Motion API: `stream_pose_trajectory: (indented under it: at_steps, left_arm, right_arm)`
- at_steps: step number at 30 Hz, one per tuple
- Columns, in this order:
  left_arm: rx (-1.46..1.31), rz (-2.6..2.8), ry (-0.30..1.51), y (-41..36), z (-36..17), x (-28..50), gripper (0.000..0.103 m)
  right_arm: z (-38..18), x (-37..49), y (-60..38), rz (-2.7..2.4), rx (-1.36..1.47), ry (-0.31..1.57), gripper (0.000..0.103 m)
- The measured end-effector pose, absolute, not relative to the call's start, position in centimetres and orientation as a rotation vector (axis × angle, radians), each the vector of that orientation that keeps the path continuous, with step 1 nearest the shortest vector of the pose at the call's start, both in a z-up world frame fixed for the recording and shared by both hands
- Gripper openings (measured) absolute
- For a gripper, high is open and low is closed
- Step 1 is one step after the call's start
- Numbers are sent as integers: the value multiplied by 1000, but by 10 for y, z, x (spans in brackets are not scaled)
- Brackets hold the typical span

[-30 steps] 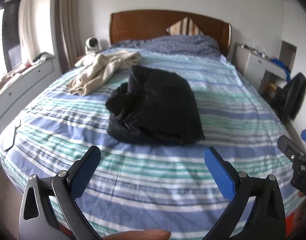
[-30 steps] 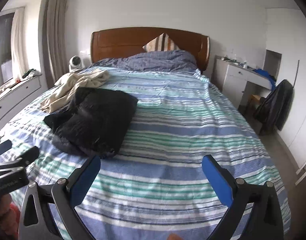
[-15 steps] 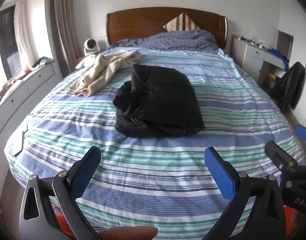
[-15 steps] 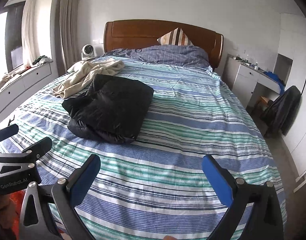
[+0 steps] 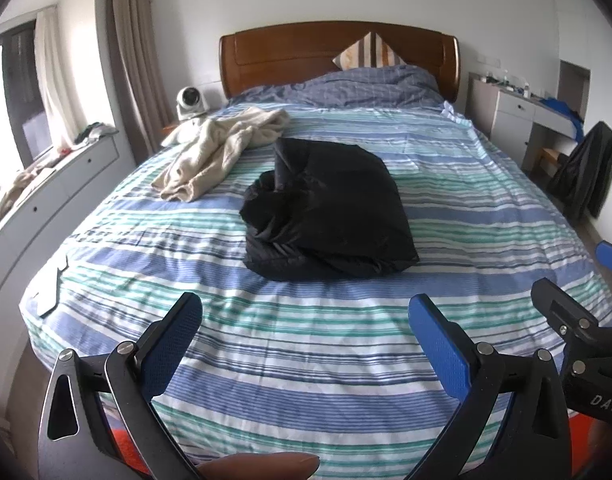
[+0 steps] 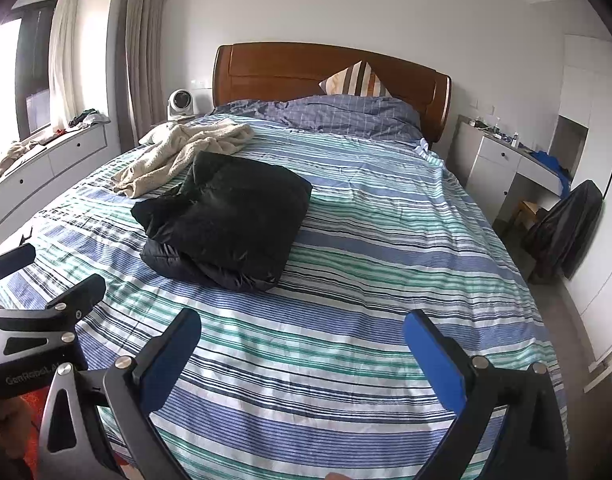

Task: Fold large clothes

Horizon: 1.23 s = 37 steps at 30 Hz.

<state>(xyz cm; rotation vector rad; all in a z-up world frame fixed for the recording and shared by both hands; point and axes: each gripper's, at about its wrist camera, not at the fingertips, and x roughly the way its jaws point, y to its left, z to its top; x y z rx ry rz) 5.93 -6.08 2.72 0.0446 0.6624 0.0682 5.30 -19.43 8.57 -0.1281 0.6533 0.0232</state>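
A black quilted jacket [image 5: 329, 212] lies folded in a compact bundle in the middle of the striped bed [image 5: 306, 340]; it also shows in the right wrist view [image 6: 230, 220]. A cream garment [image 5: 222, 152] lies crumpled behind it to the left, seen too in the right wrist view [image 6: 182, 156]. My left gripper [image 5: 306, 332] is open and empty, held above the foot of the bed, well short of the jacket. My right gripper [image 6: 302, 348] is open and empty, beside it to the right.
A wooden headboard [image 5: 337, 52] and a blue duvet [image 5: 365, 84] are at the far end. A white fan [image 5: 190, 102] stands at the far left. A white drawer unit [image 5: 46, 184] runs along the left; a desk [image 6: 505, 160] and a dark-draped chair [image 6: 565, 224] stand at the right.
Both grippers have pulled back and risen from the bed, so the jacket looks smaller and farther. Both stay open and empty.
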Motion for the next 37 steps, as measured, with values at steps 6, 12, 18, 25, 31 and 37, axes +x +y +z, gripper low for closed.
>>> stream_pose_trajectory:
  at_steps: [6,12,18,25,31,37]
  left_arm:
    - [36,73,659,-58,30,58,102]
    - [29,79,669,-56,27,61,102]
    - [31,73,675,-58,26,62,102]
    - [41,65,672,-61,28,61,102]
    - [32,67,676,-60,26,61,102]
    - [47,85,659,-61,23,59,102]
  right_arm:
    - [83,52,-190,32,-125,669,103]
    - [84,49,-192,25,-118,669,103]
    - [83,49,-195,21,-109,677,103]
    - [84,47,-196,25,-102,676,103]
    - [81,48,-195,21,-111,683,103]
    - [80,48,-196,25,-103,687,103]
